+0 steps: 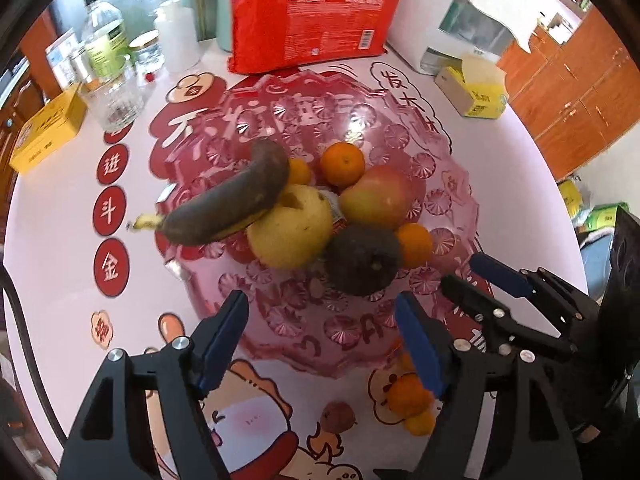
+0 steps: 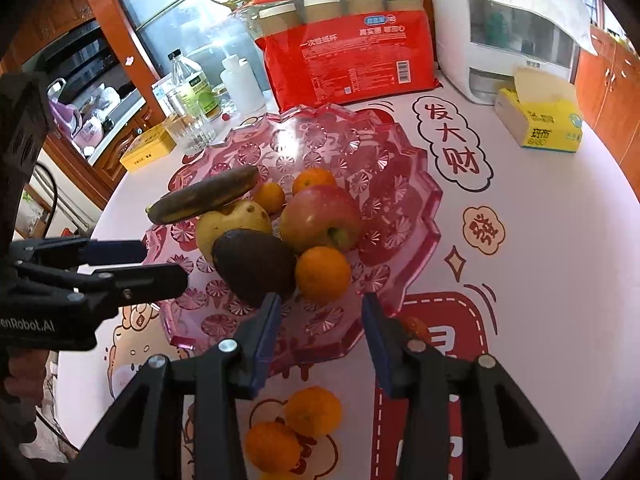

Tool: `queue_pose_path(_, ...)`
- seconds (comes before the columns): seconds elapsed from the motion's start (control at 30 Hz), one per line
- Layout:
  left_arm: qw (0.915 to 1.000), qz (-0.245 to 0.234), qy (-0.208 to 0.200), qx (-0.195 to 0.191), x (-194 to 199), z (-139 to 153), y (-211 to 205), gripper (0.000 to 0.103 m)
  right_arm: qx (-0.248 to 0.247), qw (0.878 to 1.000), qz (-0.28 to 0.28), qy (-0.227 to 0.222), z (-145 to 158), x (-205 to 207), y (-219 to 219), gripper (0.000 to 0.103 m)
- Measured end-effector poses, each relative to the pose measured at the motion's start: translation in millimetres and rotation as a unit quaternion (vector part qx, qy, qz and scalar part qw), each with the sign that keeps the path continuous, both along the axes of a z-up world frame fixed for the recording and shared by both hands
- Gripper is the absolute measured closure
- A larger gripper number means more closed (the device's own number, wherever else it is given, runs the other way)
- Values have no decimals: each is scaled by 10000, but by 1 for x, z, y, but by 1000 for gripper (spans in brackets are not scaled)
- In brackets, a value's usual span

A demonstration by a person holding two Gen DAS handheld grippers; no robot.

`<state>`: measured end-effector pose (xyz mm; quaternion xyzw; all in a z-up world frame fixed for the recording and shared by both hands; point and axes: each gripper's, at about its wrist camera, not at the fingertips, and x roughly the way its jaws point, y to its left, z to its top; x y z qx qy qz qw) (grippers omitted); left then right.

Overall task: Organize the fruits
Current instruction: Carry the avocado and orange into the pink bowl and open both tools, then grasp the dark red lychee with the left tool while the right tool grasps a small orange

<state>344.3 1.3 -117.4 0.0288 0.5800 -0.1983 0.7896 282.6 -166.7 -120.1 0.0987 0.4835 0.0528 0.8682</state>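
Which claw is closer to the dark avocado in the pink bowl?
Right. The right gripper hovers just beside the avocado, one finger almost touching it. The left gripper hangs open over the bowl's near rim, farther away.

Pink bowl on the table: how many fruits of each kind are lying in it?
Banana: 1
Pear: 1
Apple: 1
Avocado: 1
Oranges: 3
Total: 7

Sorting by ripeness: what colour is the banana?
Mostly dark brown banana, yellow at the stem; left wrist view.
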Motion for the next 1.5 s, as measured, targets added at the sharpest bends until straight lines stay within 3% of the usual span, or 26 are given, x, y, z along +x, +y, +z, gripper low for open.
queue_pose_path(0.27,9997,237,-63,-60,-23,13,21,29,70,9996,-225,-172,19,-20,-10,60)
queue_pose_path(0.67,9993,217,-248,-176,-62,25,37,29,46,9986,-331,-407,33,-69,-3,60)
queue_pose_path(1.17,9997,-58,136,-170,-95,-14,37,29,302,9959,-594,-604,3,-143,13,53)
queue_pose_path(1.5,9986,-349,388,-21,-100,-47,27,29,5,9978,-513,-416,-24,-156,37,53)
